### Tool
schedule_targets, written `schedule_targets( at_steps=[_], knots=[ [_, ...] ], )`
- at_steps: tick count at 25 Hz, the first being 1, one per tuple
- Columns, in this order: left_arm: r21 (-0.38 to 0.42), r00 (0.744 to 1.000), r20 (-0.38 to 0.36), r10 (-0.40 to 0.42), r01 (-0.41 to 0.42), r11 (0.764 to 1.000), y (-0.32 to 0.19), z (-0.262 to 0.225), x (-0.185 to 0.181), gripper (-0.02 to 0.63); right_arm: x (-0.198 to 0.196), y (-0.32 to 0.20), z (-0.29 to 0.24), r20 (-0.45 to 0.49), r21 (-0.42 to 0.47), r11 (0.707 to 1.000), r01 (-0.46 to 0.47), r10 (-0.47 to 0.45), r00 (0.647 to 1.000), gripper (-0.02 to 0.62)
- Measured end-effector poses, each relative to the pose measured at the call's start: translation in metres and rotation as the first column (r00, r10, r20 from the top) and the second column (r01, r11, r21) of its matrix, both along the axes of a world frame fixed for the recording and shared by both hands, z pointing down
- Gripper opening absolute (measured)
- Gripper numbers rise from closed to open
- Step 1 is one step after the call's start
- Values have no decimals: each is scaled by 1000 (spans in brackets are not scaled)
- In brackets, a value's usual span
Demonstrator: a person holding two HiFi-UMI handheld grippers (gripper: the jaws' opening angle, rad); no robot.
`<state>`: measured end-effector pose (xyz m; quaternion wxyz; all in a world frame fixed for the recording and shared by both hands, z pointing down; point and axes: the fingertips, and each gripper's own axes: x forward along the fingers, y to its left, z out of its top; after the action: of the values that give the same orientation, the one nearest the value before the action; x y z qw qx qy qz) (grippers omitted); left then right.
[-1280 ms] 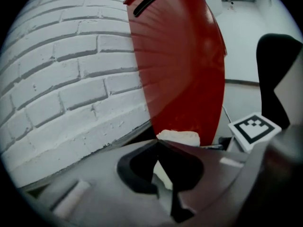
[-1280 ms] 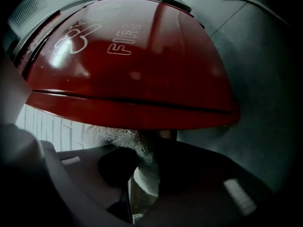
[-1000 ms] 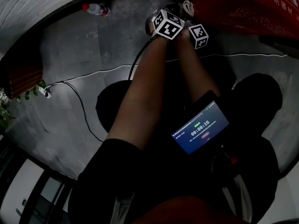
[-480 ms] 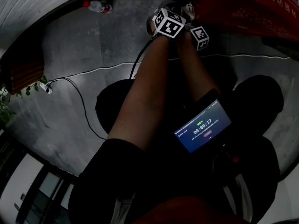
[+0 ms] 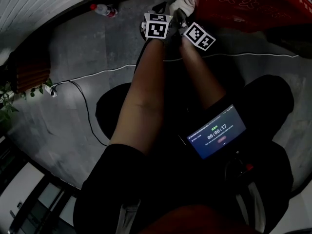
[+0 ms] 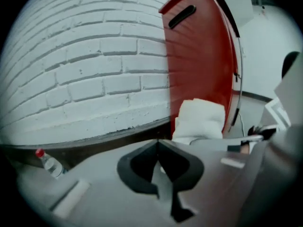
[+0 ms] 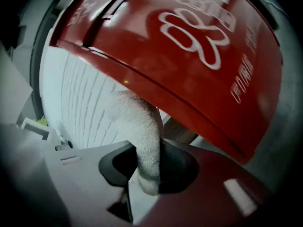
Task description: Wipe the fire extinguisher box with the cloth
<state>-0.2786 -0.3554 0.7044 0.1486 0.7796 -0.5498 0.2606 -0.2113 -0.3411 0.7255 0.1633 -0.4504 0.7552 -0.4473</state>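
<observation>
Head view looked steeply down past the person's two forearms [image 5: 144, 87] to a grey floor [image 5: 73, 48], with the red fire extinguisher box [image 5: 243, 4] at the far right and the white cloth [image 5: 183, 3] bunched against its left corner. Right gripper [image 7: 144, 161] pinched the cloth between its dark jaws; in the right gripper view the fuzzy fabric rose from the jaws and its upper end touched the lower edge of the glossy red panel, which carried white lettering (too distorted to read). Left gripper [image 6: 158, 148] had its jaws pressed together on nothing and sat just left of the right gripper, facing the box's narrow side. White brick wall [image 6: 85, 70] stood left of the box, and a plastic bottle [image 6: 47, 162] with a red cap sat on the floor near its foot, well apart from the work. A white cable [image 5: 97, 74] crossed the floor nearer the person.

Cloth looked soft, light and limp, likely to fold over wherever nothing backs it, so a hold low on the bunch, leaving a free wad to press flat, seemed best. Box appeared stiff, smooth and probably slippery under the fabric; it seemed steady enough to take wiping pressure without being held
</observation>
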Motion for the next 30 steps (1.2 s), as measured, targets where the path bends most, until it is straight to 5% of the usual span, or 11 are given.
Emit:
schedule_targets(
  at_steps=[4, 8, 17, 23, 30],
  knots=[
    [37, 993, -77, -87, 90, 995, 16, -33, -9, 2, -9, 20, -52, -212, 175, 974, 141, -103, 972, 91],
    [77, 984, -105, -141, 150, 986, 32, -55, -15, 0, -16, 39, -98, -305, 301, 921, 248, -154, 940, 91],
    [211, 975, -124, -185, 208, 955, 53, -126, 5, 0, 24, 66, -156, -399, 373, 861, 347, -189, 898, 91],
    [301, 971, -172, -168, 214, 929, 68, -186, 15, 2, 7, 84, -213, -457, 447, 764, 466, -254, 853, 92],
    [434, 954, -256, -158, 260, 863, 86, -274, 33, 0, 45, 103, -278, -488, 480, 721, 500, -254, 835, 92]
  ],
)
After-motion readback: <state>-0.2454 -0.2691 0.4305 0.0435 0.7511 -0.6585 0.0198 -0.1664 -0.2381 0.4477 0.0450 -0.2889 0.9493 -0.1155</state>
